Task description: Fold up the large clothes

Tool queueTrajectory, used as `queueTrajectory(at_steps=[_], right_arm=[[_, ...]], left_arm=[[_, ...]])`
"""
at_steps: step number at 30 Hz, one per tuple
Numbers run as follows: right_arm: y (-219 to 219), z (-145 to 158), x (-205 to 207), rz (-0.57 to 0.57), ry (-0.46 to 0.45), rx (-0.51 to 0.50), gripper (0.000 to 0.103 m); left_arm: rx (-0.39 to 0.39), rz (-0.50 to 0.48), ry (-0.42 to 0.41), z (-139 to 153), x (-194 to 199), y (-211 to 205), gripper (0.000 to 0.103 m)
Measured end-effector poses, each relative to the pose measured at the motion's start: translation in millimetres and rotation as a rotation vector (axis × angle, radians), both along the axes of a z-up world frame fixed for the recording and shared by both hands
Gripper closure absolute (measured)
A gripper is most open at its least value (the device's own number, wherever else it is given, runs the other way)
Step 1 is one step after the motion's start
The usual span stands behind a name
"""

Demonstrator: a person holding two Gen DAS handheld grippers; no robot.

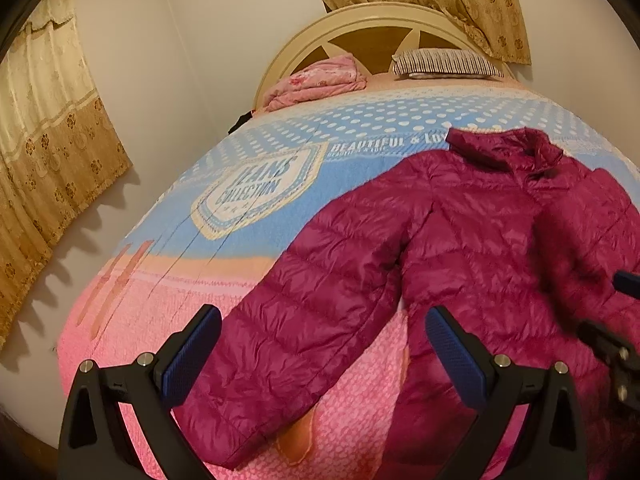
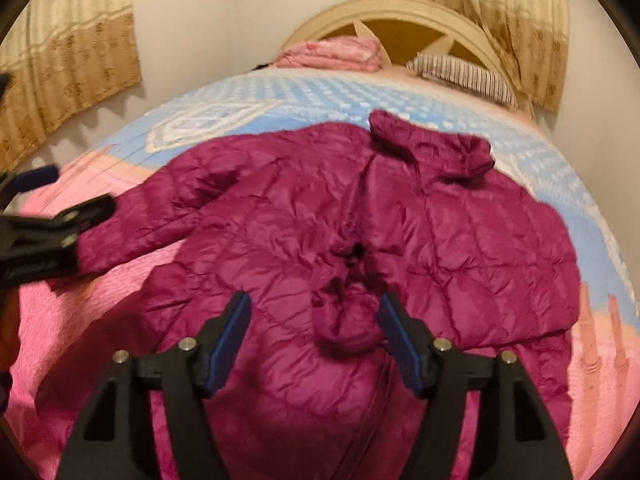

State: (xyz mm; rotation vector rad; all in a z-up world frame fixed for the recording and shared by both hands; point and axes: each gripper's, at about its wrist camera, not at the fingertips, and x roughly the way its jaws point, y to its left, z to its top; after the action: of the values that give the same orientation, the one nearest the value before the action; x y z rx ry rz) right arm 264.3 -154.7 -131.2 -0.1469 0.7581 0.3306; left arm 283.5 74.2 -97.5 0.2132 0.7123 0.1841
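Observation:
A magenta quilted puffer jacket (image 1: pixel 472 240) lies spread on the bed, collar toward the headboard. Its left sleeve (image 1: pixel 304 300) stretches out toward me. My left gripper (image 1: pixel 324 332) is open, its jaws wide apart above that sleeve. In the right wrist view the jacket (image 2: pixel 312 236) fills the middle, with the right sleeve folded across the front so its cuff (image 2: pixel 346 328) lies on the body. My right gripper (image 2: pixel 314 330) is open, hovering with the cuff between its blue pads, not clamped. The left gripper also shows at the left edge of the right wrist view (image 2: pixel 44 224).
The bed has a blue, white-dotted and pink cover (image 1: pixel 248 184). A folded pink quilt (image 1: pixel 320 80) and a striped pillow (image 1: pixel 444 64) lie by the cream headboard (image 1: pixel 360 28). Beige curtains (image 1: pixel 52 128) hang on the walls left and behind.

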Motion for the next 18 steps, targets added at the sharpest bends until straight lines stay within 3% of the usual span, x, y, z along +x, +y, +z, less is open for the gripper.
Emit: queueTrajectory(at_steps=[5,13,18], right_arm=[[-24.0,13.1,-2.9,-0.059,-0.044,-0.005,0.034],[-99.9,3.6,34.9,-0.308,-0.042,-0.008,0.034],[-151.4,2.7,57.4,-0.428,-0.035,0.017,0.034]], left_arm=[[-0.017,-0.033,-0.037,14.4,7.4,-30.4,0.001],[-0.042,-0.106,-0.056,10.0,27.5,-106.7,0.001],[0.063,-0.097,-0.092,-12.6,47.7,-147.2,0.001]])
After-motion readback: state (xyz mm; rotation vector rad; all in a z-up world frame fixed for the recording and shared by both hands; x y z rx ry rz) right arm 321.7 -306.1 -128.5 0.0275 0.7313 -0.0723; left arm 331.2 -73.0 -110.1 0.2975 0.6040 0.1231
